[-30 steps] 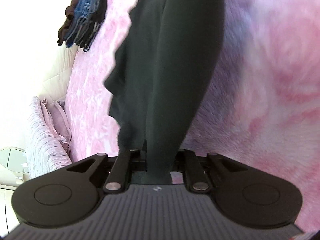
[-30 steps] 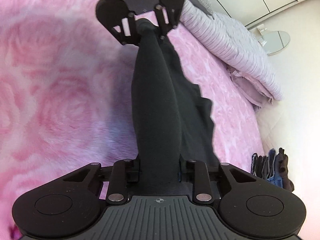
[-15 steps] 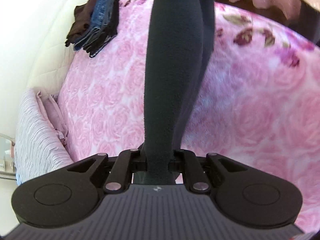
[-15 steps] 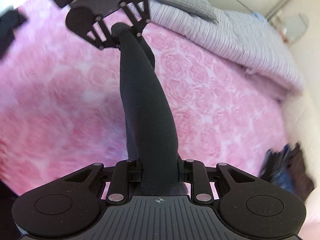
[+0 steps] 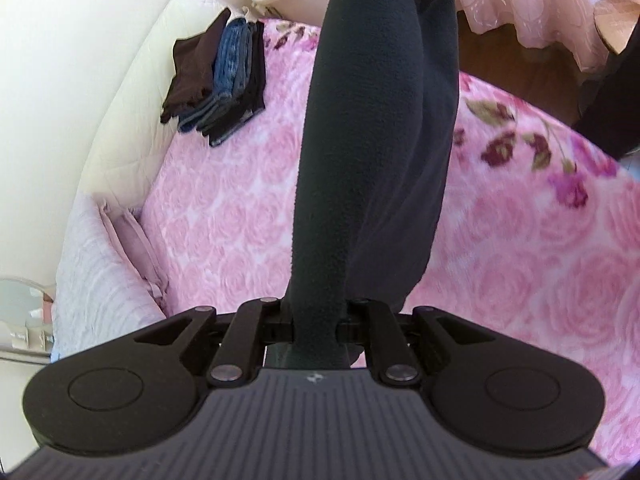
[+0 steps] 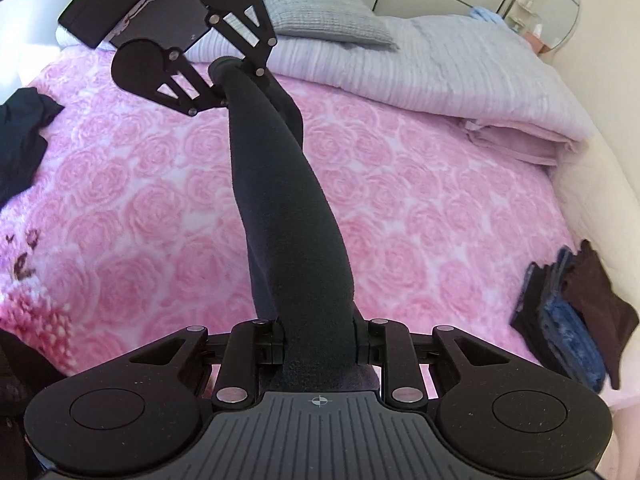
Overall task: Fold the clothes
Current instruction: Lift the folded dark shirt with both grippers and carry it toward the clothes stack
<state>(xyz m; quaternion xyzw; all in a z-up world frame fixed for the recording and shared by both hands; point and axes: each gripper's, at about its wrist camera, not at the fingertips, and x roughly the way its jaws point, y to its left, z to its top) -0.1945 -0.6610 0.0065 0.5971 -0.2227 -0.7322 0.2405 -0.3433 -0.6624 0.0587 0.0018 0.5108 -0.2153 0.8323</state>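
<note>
Black garment (image 6: 288,216) gripped taut in closed jaws of both grippers, left (image 6: 224,80) and right (image 6: 320,340), above bed (image 6: 400,200); next, probably lower and fold toward stack (image 6: 572,312) at 4 o'clock.

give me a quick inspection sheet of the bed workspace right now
surface: pink rose blanket, bare in the middle
job's things: black garment stretched in the air between both grippers
clutter: folded stack at the bed's edge; dark clothing loose on the blanket
grippers: left gripper and right gripper each shut on the garment
cables: nothing seen
surroundings: lilac bedding, grey pillow, round mirror
</note>
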